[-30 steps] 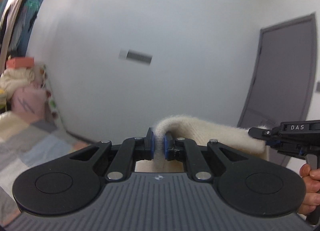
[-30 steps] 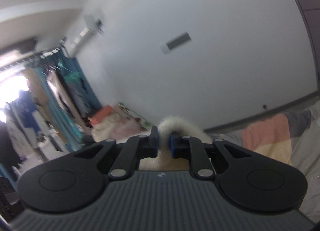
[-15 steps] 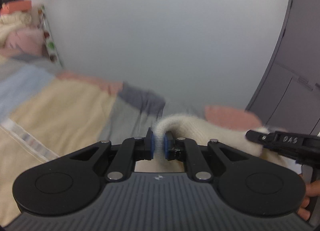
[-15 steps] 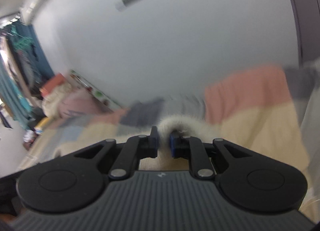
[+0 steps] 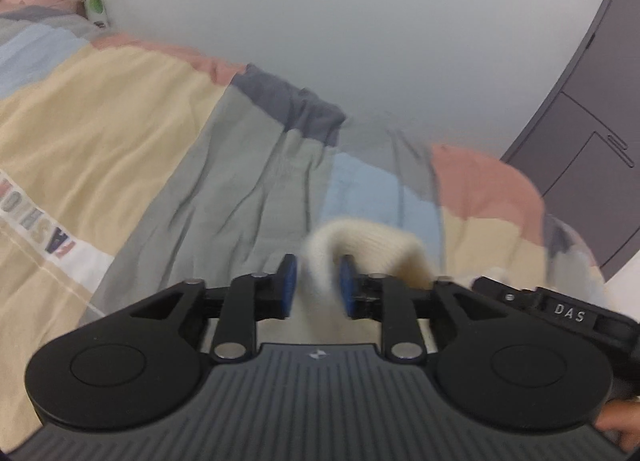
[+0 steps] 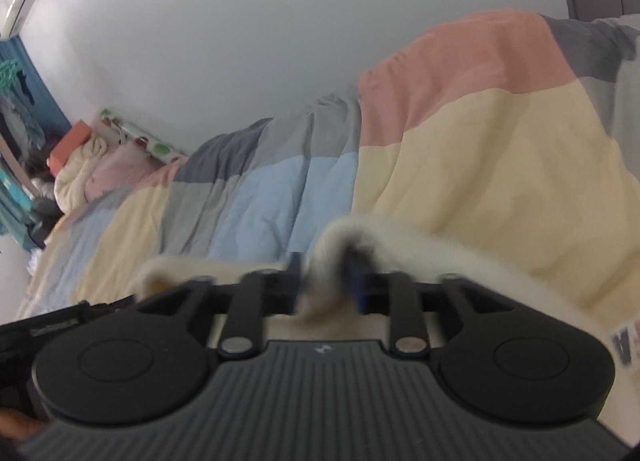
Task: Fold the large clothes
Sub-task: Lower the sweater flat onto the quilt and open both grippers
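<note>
A cream fuzzy knit garment [image 5: 372, 239] hangs in a fold just above a patchwork bed cover [image 5: 120, 133] of yellow, grey, blue and pink. My left gripper [image 5: 318, 287] has its jaws opening; the cream fold still stands between the blue pads [image 5: 289, 285], loose, with gaps at both sides. In the right wrist view the same garment [image 6: 440, 257] runs across the cover [image 6: 480, 149]. My right gripper [image 6: 326, 281] is opening too, with a blurred cream fold between its pads. Both grippers point down at the bed, side by side.
The right tool's black housing [image 5: 560, 313] sits close on the left one's right side, a fingertip [image 5: 616, 429] beneath it. A grey door [image 5: 580, 141] stands at the right, a white wall behind the bed. Bedding and a box pile up [image 6: 92, 173] at the bed's far end.
Both grippers have come down from facing the wall to just above the bed. Their jaws, shut on the cream garment before, now stand apart with the fold loose between them.
</note>
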`<action>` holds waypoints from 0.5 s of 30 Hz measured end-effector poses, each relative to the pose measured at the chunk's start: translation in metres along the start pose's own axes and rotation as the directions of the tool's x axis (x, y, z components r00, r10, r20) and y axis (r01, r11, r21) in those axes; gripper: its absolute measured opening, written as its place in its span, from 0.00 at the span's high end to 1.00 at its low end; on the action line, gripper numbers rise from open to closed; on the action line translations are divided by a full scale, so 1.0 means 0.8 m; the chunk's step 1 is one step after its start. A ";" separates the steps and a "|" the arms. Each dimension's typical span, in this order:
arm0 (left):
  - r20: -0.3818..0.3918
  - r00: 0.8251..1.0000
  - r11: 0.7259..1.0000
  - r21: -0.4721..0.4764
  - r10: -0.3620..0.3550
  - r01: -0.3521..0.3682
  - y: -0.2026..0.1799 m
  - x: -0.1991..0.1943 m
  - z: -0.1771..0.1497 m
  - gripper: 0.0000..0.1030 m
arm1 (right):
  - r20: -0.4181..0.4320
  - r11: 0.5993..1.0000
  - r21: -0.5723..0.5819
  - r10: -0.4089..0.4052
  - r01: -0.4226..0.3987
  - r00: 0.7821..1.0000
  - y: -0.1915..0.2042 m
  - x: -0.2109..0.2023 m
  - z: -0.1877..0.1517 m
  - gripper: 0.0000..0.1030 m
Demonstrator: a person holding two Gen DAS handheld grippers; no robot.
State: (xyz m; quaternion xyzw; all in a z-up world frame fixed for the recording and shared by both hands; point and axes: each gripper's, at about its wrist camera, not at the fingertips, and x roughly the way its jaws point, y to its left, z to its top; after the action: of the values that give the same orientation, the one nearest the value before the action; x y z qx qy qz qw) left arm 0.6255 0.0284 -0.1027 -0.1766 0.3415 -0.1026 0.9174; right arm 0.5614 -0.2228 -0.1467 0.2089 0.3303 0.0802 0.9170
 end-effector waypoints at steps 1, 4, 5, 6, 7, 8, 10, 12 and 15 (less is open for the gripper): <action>0.005 1.000 1.000 0.009 -0.001 0.001 -0.009 -0.021 -0.001 0.59 | 0.003 1.000 -0.006 0.010 -0.010 1.000 -0.001 0.001 -0.001 0.51; 0.023 1.000 1.000 0.027 0.008 -0.009 -0.020 -0.069 -0.010 0.52 | 0.024 0.999 -0.031 0.028 -0.027 0.999 0.006 -0.036 -0.005 0.48; 0.023 1.000 1.000 0.027 0.005 -0.006 -0.021 -0.086 -0.013 0.52 | 0.033 0.999 -0.040 0.033 -0.031 0.999 0.010 -0.046 -0.008 0.48; 0.026 1.000 1.000 0.027 0.003 -0.004 -0.022 -0.104 -0.016 0.52 | 0.041 0.998 -0.047 0.036 -0.034 0.998 0.013 -0.067 -0.013 0.48; 0.030 1.000 1.000 0.028 0.009 -0.009 -0.025 -0.127 -0.021 0.52 | 0.047 0.998 -0.048 0.041 -0.039 0.998 0.016 -0.071 -0.016 0.48; 0.036 0.999 0.999 0.031 0.016 -0.017 -0.025 -0.146 -0.025 0.52 | 0.052 0.998 -0.049 0.048 -0.045 0.998 0.018 -0.087 -0.020 0.47; 0.050 0.999 0.999 0.030 0.023 -0.024 -0.030 -0.185 -0.036 0.52 | 0.060 0.996 -0.067 0.065 -0.061 0.996 0.024 -0.124 -0.030 0.47; 0.053 0.998 0.999 0.042 0.030 -0.032 -0.039 -0.223 -0.051 0.52 | 0.077 0.994 -0.094 0.071 -0.063 0.995 0.031 -0.158 -0.042 0.47; 0.065 0.998 0.998 0.062 0.026 -0.030 -0.059 -0.285 -0.083 0.52 | 0.098 0.988 -0.136 0.093 -0.079 0.991 0.044 -0.210 -0.064 0.47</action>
State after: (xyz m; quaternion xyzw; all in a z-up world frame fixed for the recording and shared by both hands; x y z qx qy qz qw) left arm 0.4082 0.0388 0.0036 -0.1459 0.3106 -0.0948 0.9345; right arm 0.3992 -0.2225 -0.0706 0.1657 0.2667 0.1303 0.9404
